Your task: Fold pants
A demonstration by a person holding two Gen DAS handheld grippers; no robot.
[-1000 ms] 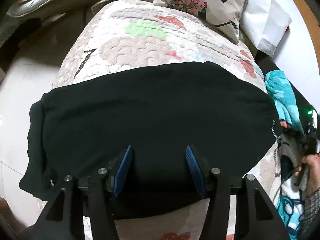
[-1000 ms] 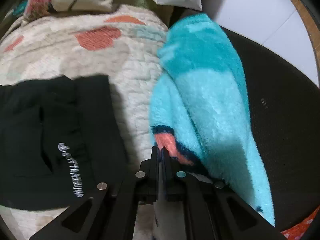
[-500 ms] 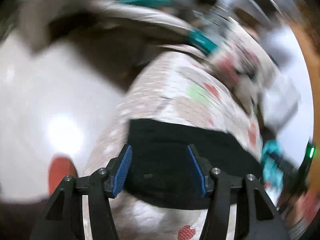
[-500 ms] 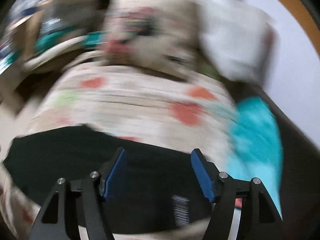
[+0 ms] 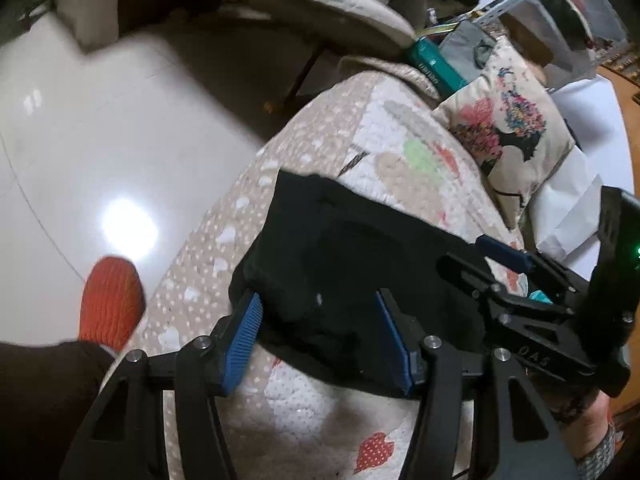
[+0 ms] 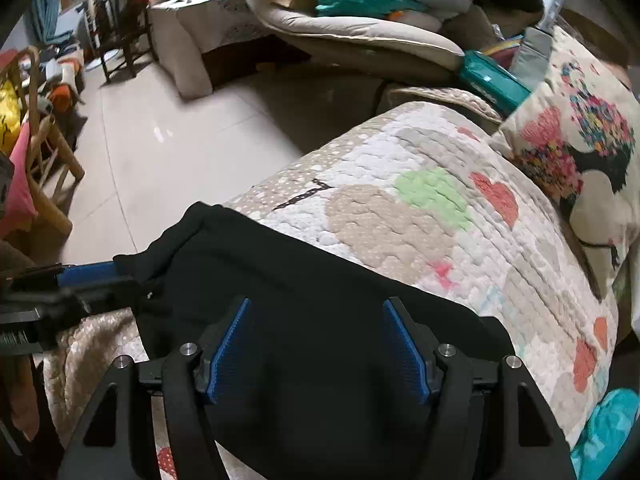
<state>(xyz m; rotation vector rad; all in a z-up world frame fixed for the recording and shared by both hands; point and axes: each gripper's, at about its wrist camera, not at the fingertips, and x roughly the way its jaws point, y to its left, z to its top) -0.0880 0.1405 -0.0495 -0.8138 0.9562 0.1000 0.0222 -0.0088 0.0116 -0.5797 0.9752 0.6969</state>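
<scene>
The black pants lie folded in a compact stack on a quilted bed cover. My left gripper hangs open over the stack's left end, with dark cloth showing between its blue pads but not pinched. My right gripper stands open above the middle of the pants, nothing clamped. In the right wrist view the left gripper reaches in at the pants' left edge. In the left wrist view the right gripper sits over the right end.
A floral pillow and a white bag lie at the head of the bed. A teal fleece blanket is at the right edge. A foot in an orange sock stands on the tiled floor. A sofa and a wooden chair stand beyond.
The right gripper left the teal blanket, opened and swung left over the pants. The left gripper slid to the pants' left end and rolled, so its view now takes in the floor.
</scene>
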